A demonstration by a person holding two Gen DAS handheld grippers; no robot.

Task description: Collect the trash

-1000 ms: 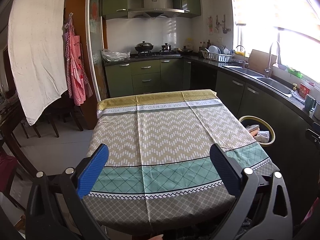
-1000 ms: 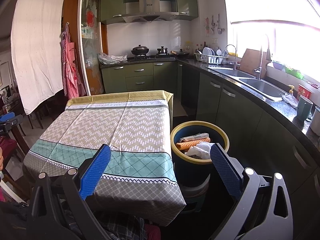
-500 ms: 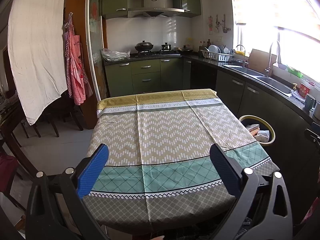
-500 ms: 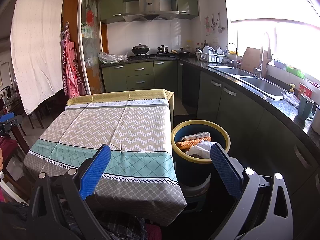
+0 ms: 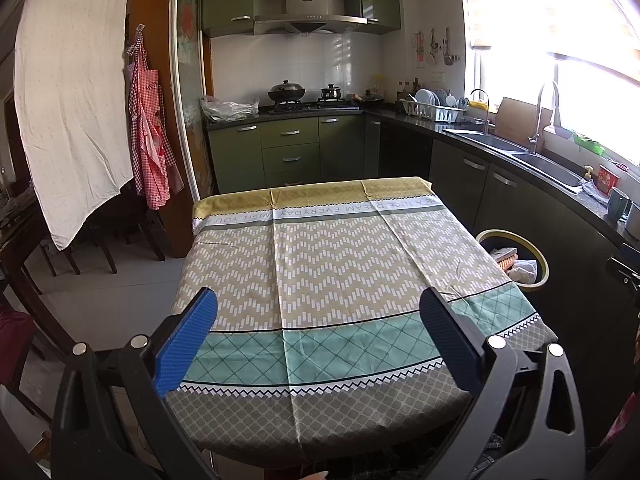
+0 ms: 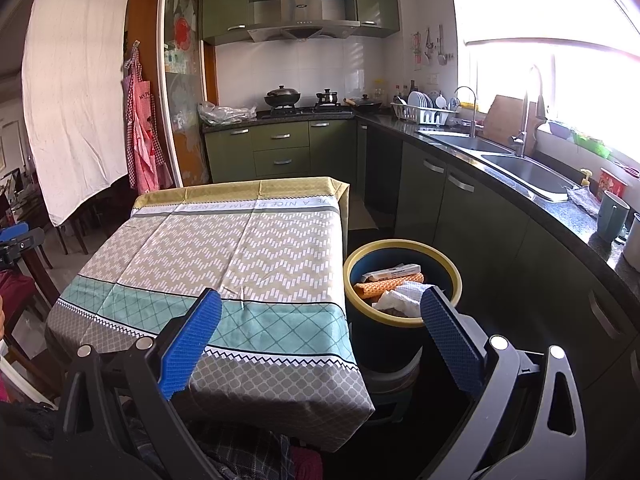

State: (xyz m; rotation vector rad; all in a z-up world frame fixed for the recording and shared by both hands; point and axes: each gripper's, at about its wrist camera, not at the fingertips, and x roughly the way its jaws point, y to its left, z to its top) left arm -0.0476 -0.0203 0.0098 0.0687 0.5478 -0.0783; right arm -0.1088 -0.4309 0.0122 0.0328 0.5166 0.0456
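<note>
A dark blue trash bin with a yellow rim (image 6: 402, 246) stands on the floor to the right of the table; it also shows in the left wrist view (image 5: 540, 258). Inside lie a white crumpled paper (image 6: 402, 296), an orange cloth-like piece (image 6: 390, 282) and a flat wrapper (image 6: 394, 271). My left gripper (image 5: 318, 308) is open and empty above the near edge of the table (image 5: 332, 264), which has a patterned cloth. My right gripper (image 6: 322, 314) is open and empty, held above the table's right near corner and the bin.
A dark kitchen counter with a sink (image 6: 520, 168) runs along the right. Green cabinets (image 5: 290, 148) and a stove with pots stand at the back. A white sheet (image 5: 68, 92), an apron and chairs are at the left.
The right wrist view has shifted slightly nearer the bin. The left gripper has hardly moved. Both stay open.
</note>
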